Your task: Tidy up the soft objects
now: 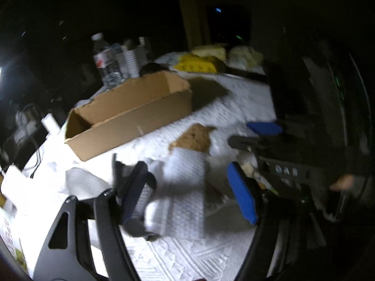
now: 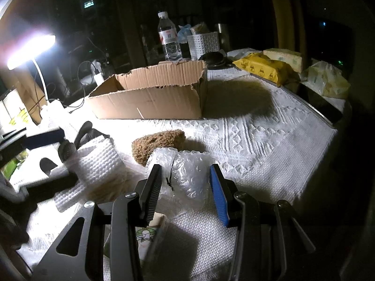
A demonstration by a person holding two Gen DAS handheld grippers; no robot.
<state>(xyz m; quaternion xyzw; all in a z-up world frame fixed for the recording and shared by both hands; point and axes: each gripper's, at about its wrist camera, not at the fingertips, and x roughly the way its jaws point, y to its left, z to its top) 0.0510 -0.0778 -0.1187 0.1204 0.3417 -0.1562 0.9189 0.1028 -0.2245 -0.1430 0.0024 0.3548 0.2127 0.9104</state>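
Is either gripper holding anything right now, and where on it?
The right gripper clamps the bubble wrap bundle across its near end. The left gripper is open, holding nothing.

A bright desk lamp (image 2: 30,46) lights the white-clothed table (image 2: 269,135); dark window (image 2: 89,2) behind.

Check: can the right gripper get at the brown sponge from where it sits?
Probably not directly. The bubble wrap bundle sits between the right gripper fingers, with the brown sponge just behind it, so the bundle blocks a straight path.

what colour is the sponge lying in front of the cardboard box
Brown, a tan-brown sponge; it shows best in the right wrist view.
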